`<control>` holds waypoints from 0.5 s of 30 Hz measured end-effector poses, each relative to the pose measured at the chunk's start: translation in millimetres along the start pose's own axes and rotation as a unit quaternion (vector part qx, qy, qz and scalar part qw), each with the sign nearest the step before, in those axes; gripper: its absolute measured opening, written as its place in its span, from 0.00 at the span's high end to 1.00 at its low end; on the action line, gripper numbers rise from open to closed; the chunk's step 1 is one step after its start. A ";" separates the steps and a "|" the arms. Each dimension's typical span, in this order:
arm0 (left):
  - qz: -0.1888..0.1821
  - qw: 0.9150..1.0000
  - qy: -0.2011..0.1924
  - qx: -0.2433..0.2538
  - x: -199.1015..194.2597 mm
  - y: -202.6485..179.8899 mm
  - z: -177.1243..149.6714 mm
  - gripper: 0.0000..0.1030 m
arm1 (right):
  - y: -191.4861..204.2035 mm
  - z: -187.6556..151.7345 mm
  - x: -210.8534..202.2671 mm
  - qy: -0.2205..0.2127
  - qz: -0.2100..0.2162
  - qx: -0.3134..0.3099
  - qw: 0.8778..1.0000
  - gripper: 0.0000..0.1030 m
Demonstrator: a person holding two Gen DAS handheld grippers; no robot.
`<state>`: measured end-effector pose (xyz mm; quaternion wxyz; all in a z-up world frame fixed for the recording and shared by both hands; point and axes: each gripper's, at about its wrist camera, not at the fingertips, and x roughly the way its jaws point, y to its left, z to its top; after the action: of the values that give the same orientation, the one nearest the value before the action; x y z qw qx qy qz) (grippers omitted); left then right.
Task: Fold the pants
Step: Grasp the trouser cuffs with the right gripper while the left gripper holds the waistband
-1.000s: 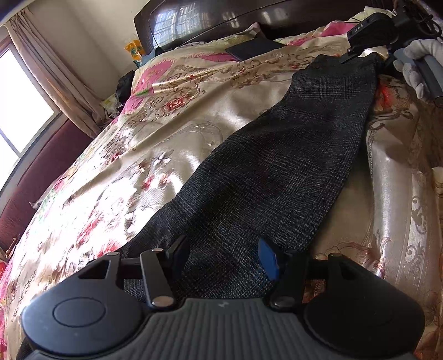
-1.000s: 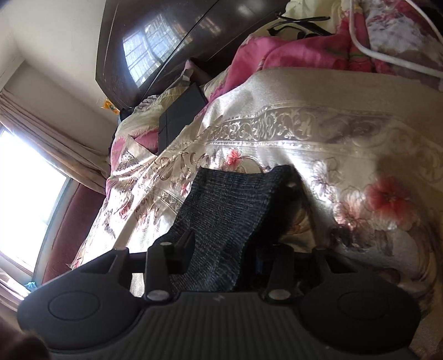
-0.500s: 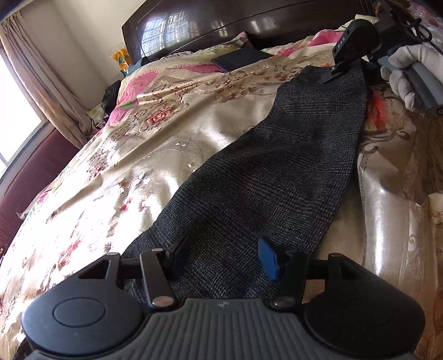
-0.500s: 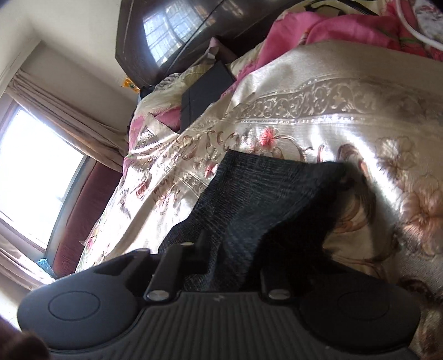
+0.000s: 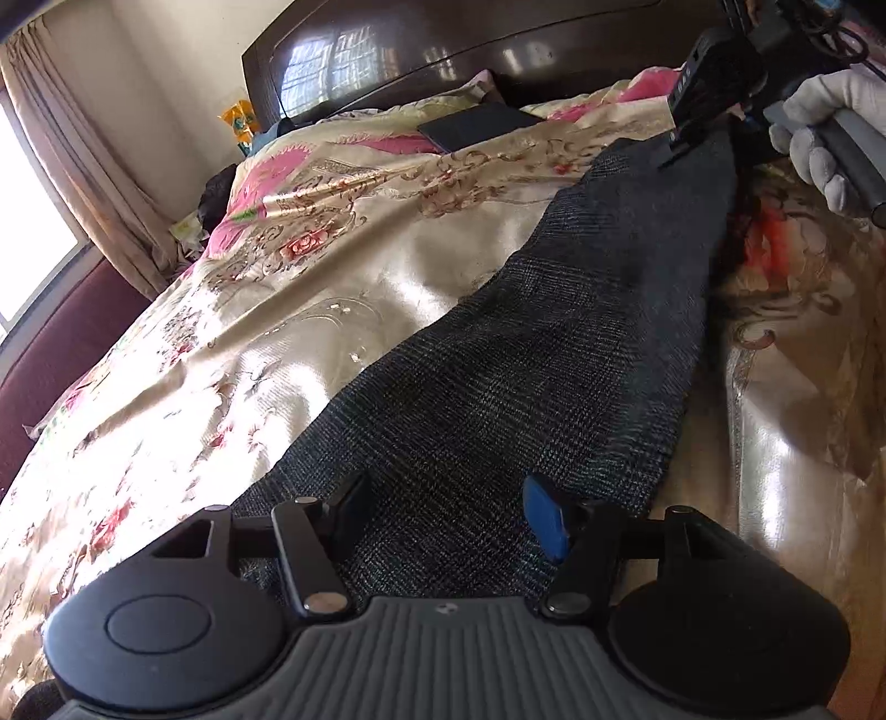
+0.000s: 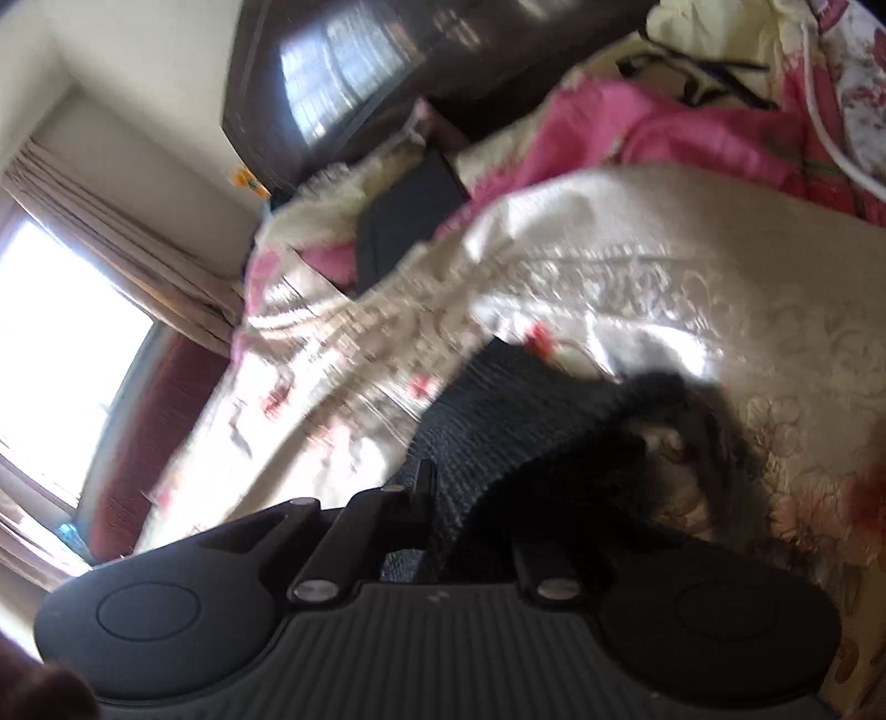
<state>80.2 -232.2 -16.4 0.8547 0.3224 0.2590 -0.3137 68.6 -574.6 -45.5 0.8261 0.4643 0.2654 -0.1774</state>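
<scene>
Two grippers work one pair of pants. At the near end, the left gripper (image 5: 443, 512) hovers with its jaws spread wide over the fabric; they have just been opening further, and the pants (image 5: 554, 354) lie under and between the fingers (image 5: 545, 518) without being pinched. At the far end, the right gripper (image 6: 437, 498) is clenched on the pants (image 6: 498, 432), the cloth bunched up and rising out of its closed jaws. In the left wrist view that same right gripper (image 5: 678, 147) shows at the top right corner, clamped on the far edge of the fabric, carried by a white-gloved hand (image 5: 830, 138).

Dark grey and finely checked, the pants stretch as one long strip across the bed, from just before the left gripper up to the right one, near the bed's right side. Under them lies a shiny cream bedspread (image 5: 310, 310) with pink and red flowers. Farther off, a flat black thing (image 5: 476, 127) rests on the spread near the dark wooden headboard (image 5: 443, 50). Curtains (image 5: 72, 166) and a bright window (image 6: 61, 332) stand at the left, and a white cable (image 6: 830, 144) runs over the pink bedding in the right wrist view, which is blurred.
</scene>
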 end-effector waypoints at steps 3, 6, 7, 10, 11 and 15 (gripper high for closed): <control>-0.004 0.999 -0.037 -0.019 -16.7 4.2 5.1 0.28 | 6.8 -2.0 -20.3 -0.041 0.057 0.002 0.998 0.90; -0.009 1.000 -0.028 -0.004 -8.1 -1.9 6.7 0.22 | 12.3 -0.3 -5.3 -0.036 0.050 -0.021 0.998 0.47; -0.002 1.000 -0.017 0.011 0.4 -6.3 5.0 0.22 | 12.4 0.1 6.9 -0.012 0.041 -0.032 0.999 0.43; -0.004 1.000 -0.010 0.006 9.1 -5.4 4.5 0.22 | 21.4 -2.3 5.6 -0.015 0.013 -0.045 0.999 0.95; -0.005 1.000 -0.011 0.000 8.0 -3.0 6.0 0.22 | 24.2 -1.1 -1.4 -0.022 0.024 -0.044 0.999 0.95; 0.003 1.000 -0.009 -0.015 6.8 5.1 1.5 0.22 | 33.2 4.1 -15.3 -0.033 0.032 -0.038 0.998 0.95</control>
<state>88.8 -232.7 -17.7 0.8625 0.3074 0.2554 -0.3103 75.4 -560.6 -12.2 0.8567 0.4350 0.2292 -0.1561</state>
